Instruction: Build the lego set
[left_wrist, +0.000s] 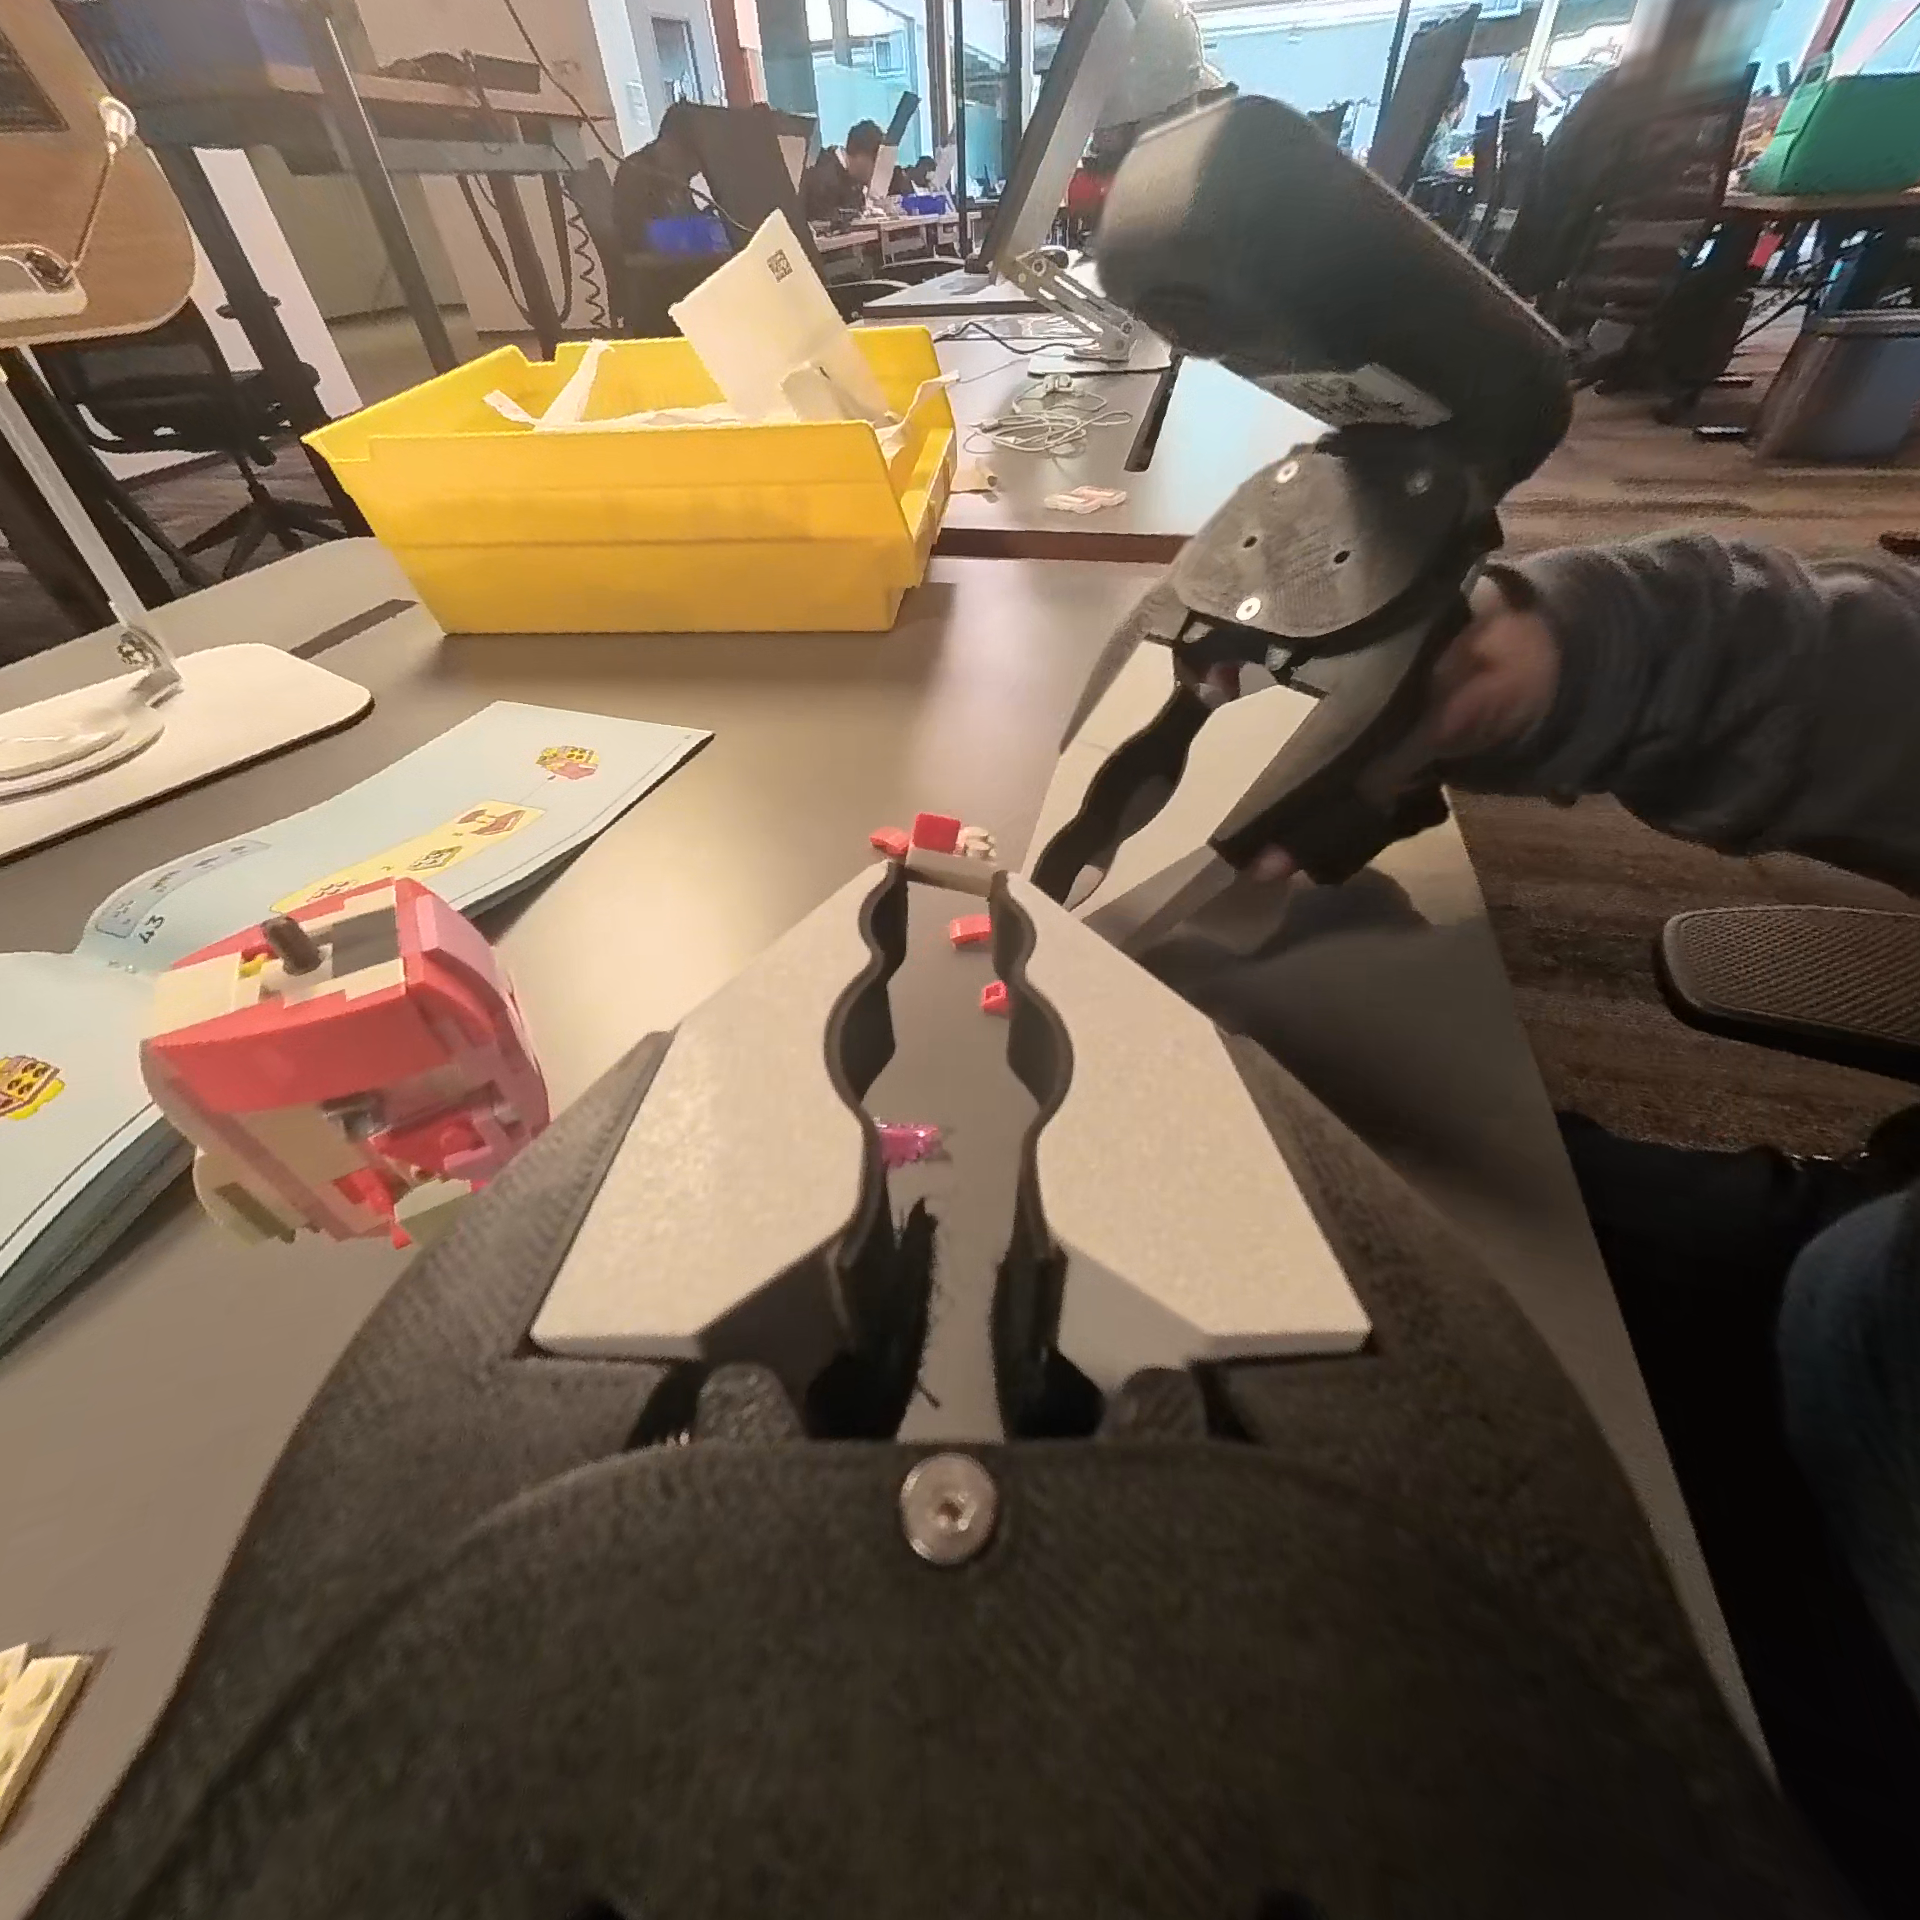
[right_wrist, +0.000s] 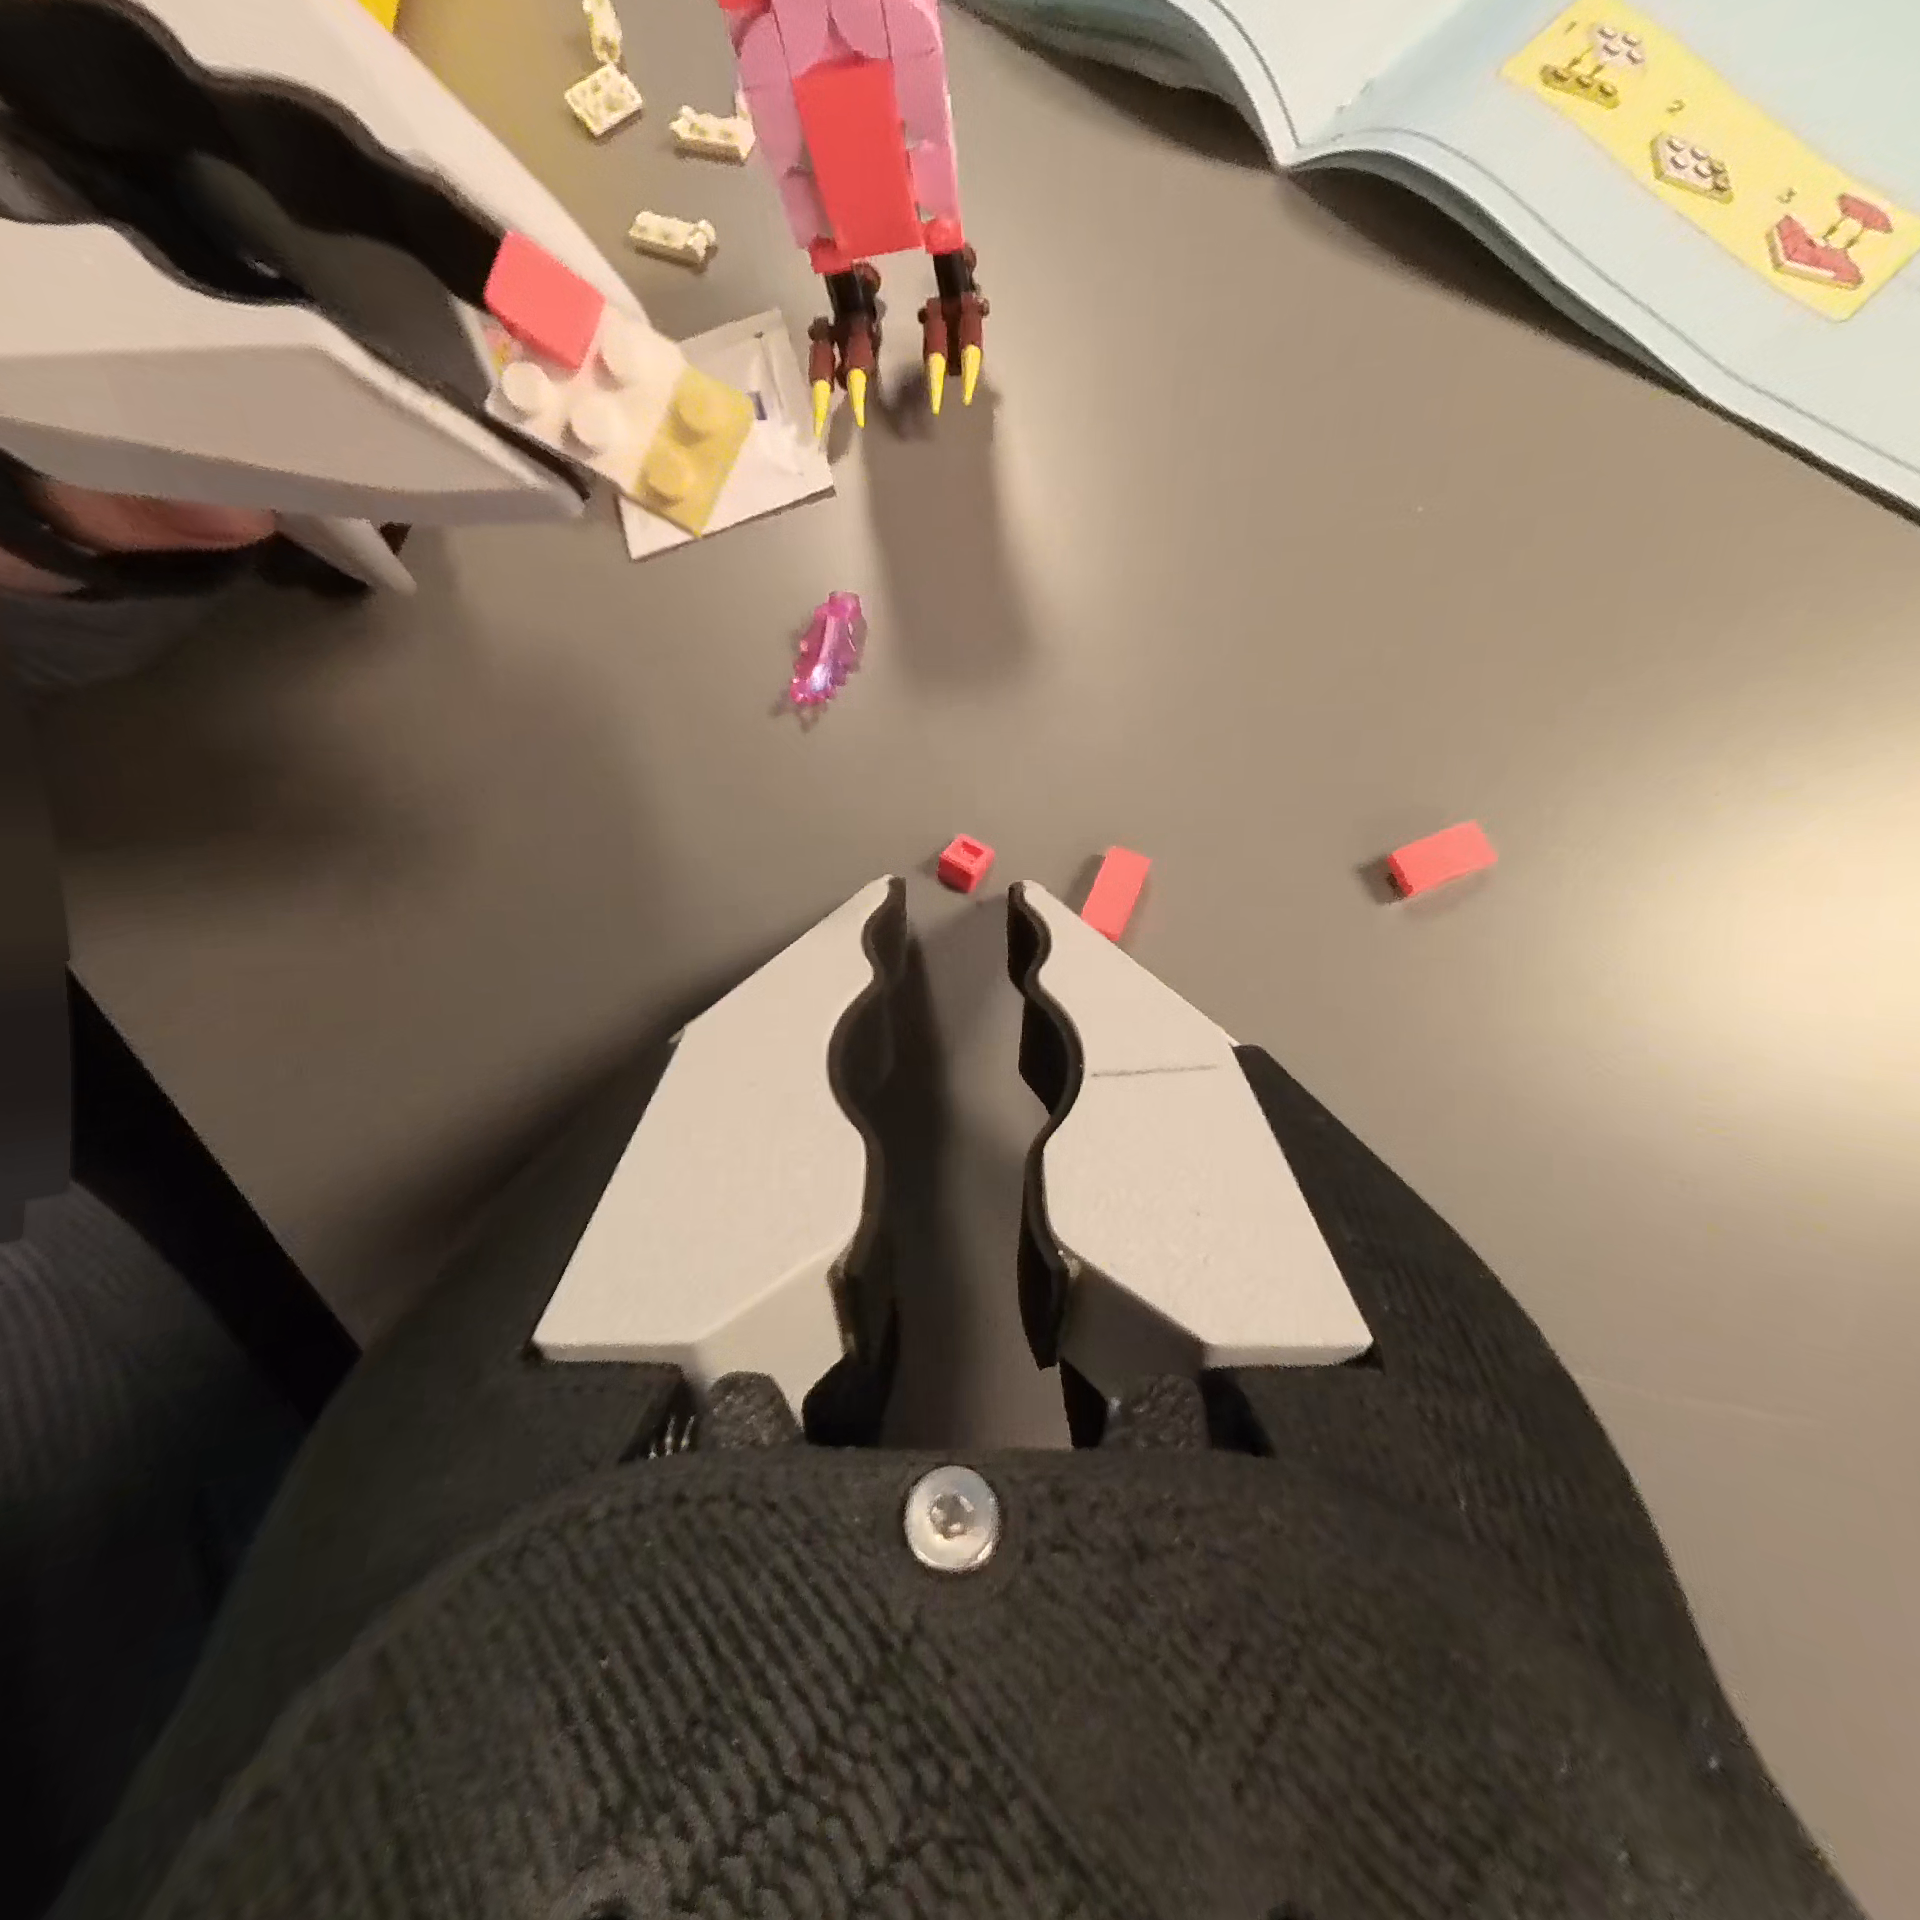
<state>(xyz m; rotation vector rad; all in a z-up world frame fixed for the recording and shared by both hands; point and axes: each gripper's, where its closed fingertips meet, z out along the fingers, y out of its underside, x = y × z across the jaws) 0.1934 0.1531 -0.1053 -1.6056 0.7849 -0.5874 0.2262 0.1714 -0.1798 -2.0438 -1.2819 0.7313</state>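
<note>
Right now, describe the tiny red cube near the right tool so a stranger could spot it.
On the grey table, look just beyond the right tool. The tiny red cube lies there, apart from its tips; unlike the two flat red tiles to its right, it is squarish with a hollow top.

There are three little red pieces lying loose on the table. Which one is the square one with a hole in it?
The small red cube, lying just ahead of the open right gripper. The other two, the red tile beside the right fingertip and the far red tile, are long, flat and smooth.

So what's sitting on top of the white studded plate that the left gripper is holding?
On the white studded plate in the left gripper: a red flat tile and a yellow piece. The fingers hide the rest.
</note>
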